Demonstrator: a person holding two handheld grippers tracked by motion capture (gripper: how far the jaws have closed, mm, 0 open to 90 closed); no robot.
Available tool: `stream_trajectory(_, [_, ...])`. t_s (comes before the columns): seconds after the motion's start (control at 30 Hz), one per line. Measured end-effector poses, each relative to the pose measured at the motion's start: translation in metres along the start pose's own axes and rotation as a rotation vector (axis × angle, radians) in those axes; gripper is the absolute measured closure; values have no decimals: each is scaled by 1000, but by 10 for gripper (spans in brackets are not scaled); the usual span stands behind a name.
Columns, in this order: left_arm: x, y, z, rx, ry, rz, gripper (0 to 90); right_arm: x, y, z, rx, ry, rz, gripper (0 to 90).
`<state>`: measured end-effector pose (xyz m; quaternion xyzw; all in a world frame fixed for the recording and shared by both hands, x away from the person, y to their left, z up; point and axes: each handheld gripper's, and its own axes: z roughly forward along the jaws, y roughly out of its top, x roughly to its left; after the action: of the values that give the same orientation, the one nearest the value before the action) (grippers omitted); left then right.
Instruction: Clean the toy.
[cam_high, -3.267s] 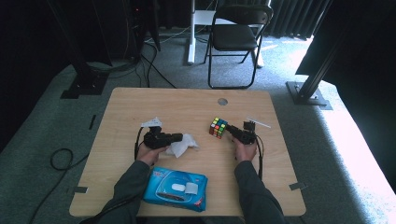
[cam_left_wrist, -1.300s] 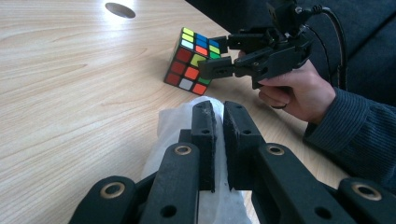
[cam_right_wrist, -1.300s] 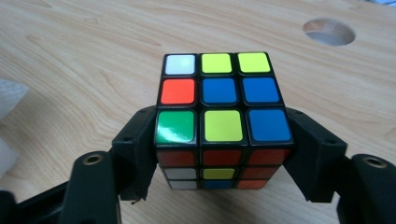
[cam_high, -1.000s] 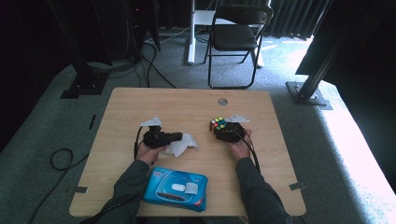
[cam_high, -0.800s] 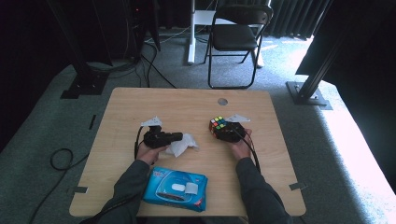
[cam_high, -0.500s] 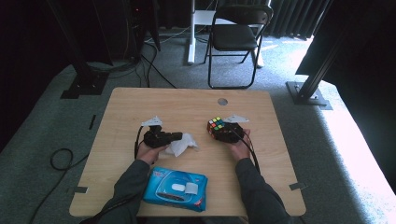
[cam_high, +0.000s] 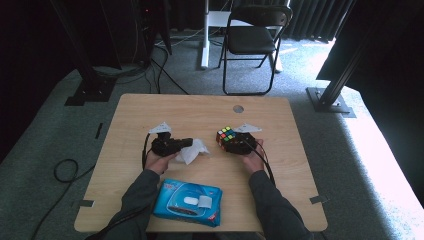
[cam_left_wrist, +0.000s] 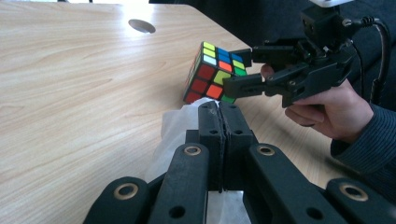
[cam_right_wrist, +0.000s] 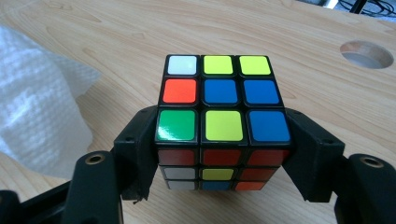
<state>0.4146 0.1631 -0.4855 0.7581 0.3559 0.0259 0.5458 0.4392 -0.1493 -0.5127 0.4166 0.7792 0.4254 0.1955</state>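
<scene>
Left gripper (cam_high: 186, 143): you have it lying low on the table (cam_high: 150, 110), at about 9 o'clock from the table's middle in the high view, its tips pointing toward 3 o'clock. Its jaws have just been closing and now meet, pressed together on a fold of the white wipe (cam_high: 195, 150), as your left gripper view shows.
White wipe: crumpled on the wood just ahead of your left gripper's tips, one edge pinched between them; in the left gripper view (cam_left_wrist: 180, 126) it bulges out to the left of the closed jaws.
Blue wipe pack (cam_high: 187, 201): flat at the near edge of the table, about 6 o'clock from the wipe, between your two forearms and well apart from both grippers.
Cube (cam_high: 226, 136): the colour puzzle cube sits at about 3 o'clock from the wipe, near it but not touching. In the left gripper view (cam_left_wrist: 210, 74) it looks tilted, one lower corner near the wood.
Right gripper (cam_high: 234, 142): you have its jaws clamped on the cube, one pad on each opposite side face, clear in the right gripper view (cam_right_wrist: 223, 154); the green, yellow and blue row faces up between them.
Table hole (cam_high: 238, 108): at 12 o'clock from the cube, well apart.
</scene>
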Motion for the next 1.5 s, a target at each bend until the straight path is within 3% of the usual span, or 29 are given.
stream_trajectory(0.8, [-13,23,-3,-75,-35,23,892,16,6,-1,0,57,2,343])
stream_trajectory(1.5, [-17,29,12,-69,-8,23,892,27,12,1,-3,93,-7,343])
